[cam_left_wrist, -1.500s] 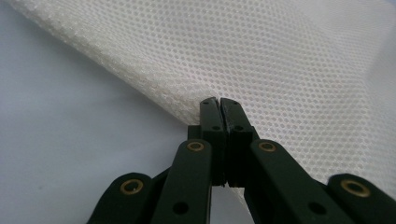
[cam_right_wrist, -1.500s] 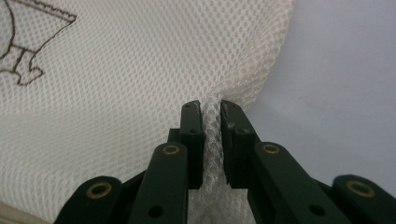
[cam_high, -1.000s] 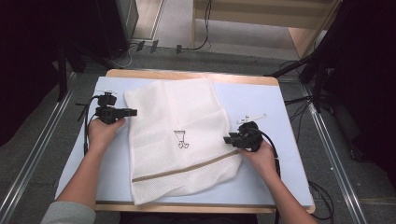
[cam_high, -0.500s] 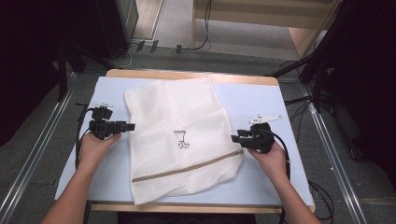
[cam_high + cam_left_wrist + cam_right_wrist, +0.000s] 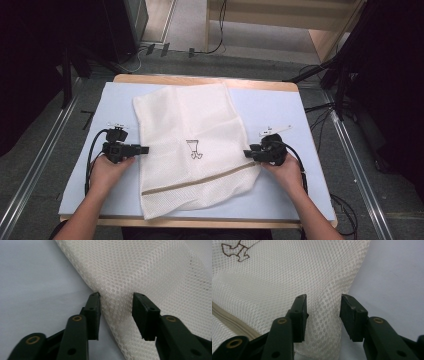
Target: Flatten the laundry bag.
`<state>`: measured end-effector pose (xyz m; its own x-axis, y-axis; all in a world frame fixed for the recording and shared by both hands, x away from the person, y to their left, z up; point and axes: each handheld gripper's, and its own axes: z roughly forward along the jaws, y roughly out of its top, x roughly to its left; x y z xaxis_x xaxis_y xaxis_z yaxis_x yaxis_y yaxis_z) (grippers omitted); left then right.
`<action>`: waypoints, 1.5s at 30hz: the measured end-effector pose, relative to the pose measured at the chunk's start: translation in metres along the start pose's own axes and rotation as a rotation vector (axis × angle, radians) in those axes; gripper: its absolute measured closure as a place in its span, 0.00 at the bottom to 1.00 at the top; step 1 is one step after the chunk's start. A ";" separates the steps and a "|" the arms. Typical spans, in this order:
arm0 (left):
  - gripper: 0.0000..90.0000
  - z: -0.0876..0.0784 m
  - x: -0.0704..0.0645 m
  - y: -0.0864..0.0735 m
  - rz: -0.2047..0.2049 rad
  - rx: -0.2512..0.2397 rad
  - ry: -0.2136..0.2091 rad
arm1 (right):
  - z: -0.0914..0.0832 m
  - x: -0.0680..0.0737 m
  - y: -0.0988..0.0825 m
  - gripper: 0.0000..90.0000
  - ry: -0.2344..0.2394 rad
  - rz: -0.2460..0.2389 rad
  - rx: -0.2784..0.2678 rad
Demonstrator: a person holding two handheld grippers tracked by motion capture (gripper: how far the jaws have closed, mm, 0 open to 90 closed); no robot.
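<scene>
White mesh laundry bag (image 5: 192, 150) lies flat on the pale blue tabletop (image 5: 280, 107). Left claw (image 5: 116, 301) and right claw (image 5: 323, 302), jaws just closing, straddle opposite bag edges, pads not yet pressing: both released.

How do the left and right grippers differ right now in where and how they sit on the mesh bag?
The left gripper is at the mesh bag's left edge; the right gripper is at its right edge, nearer the tan zipper strip. The left's jaws have just been closing, mesh bunched between them; the right's closed less. Both straddle a fold of mesh.
</scene>
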<state>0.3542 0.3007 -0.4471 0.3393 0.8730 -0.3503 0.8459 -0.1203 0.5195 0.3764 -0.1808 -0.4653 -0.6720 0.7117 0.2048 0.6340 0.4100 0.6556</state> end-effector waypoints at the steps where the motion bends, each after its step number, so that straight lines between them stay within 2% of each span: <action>1: 0.72 0.001 -0.001 0.000 0.002 0.011 -0.007 | 0.000 0.000 0.000 0.73 0.000 0.000 0.000; 3: 0.79 0.004 -0.005 0.001 0.021 0.025 -0.008 | 0.003 0.000 0.002 0.83 0.002 0.018 0.021; 4: 0.88 0.006 -0.007 0.002 0.028 0.035 -0.009 | 0.004 0.001 0.005 0.89 0.003 0.031 0.043; 5: 0.88 0.008 -0.008 0.003 0.034 0.036 -0.006 | 0.004 0.001 0.005 0.93 0.003 0.031 0.043; 6: 0.93 0.009 -0.009 0.005 0.042 0.042 -0.009 | 0.004 0.002 0.009 0.95 0.002 0.027 0.054; 8: 0.94 0.012 -0.011 0.009 0.049 0.049 -0.015 | 0.003 0.002 0.010 0.96 -0.002 0.024 0.059; 12: 0.95 0.017 -0.012 0.019 0.070 0.034 -0.010 | -0.007 0.003 0.010 0.96 -0.013 0.027 0.032; 16: 0.95 0.022 -0.009 0.032 0.061 0.010 -0.035 | -0.015 0.002 0.006 0.96 -0.033 0.028 0.018; 21: 0.96 0.029 -0.015 0.052 0.087 -0.018 -0.050 | -0.023 -0.001 0.002 0.96 -0.039 0.055 0.013; 23: 0.96 0.032 -0.015 0.057 0.099 -0.017 -0.049 | -0.025 -0.001 0.000 0.96 -0.047 0.049 0.008; 28: 0.96 0.034 -0.004 0.070 0.100 -0.022 -0.039 | -0.022 -0.002 -0.001 0.95 -0.049 0.038 -0.012; 29: 0.96 0.033 -0.001 0.071 0.091 -0.027 -0.038 | -0.020 -0.002 0.001 0.95 -0.043 0.054 -0.012; 34: 0.95 0.029 0.017 0.077 0.057 -0.047 -0.020 | -0.005 0.001 0.014 0.95 -0.035 0.050 -0.020; 36: 0.95 0.028 0.025 0.081 0.040 -0.048 -0.026 | 0.002 0.004 0.021 0.95 -0.036 0.031 -0.017; 41: 0.95 0.026 0.037 0.089 0.030 -0.047 -0.005 | 0.014 0.009 0.030 0.95 -0.032 0.022 -0.018; 45: 0.94 0.024 0.047 0.093 0.027 -0.051 0.016 | 0.024 0.010 0.036 0.94 -0.007 0.042 -0.011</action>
<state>0.4588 0.3188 -0.4332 0.3553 0.8770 -0.3234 0.8144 -0.1206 0.5677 0.4016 -0.1454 -0.4572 -0.6426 0.7317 0.2273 0.6570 0.3735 0.6549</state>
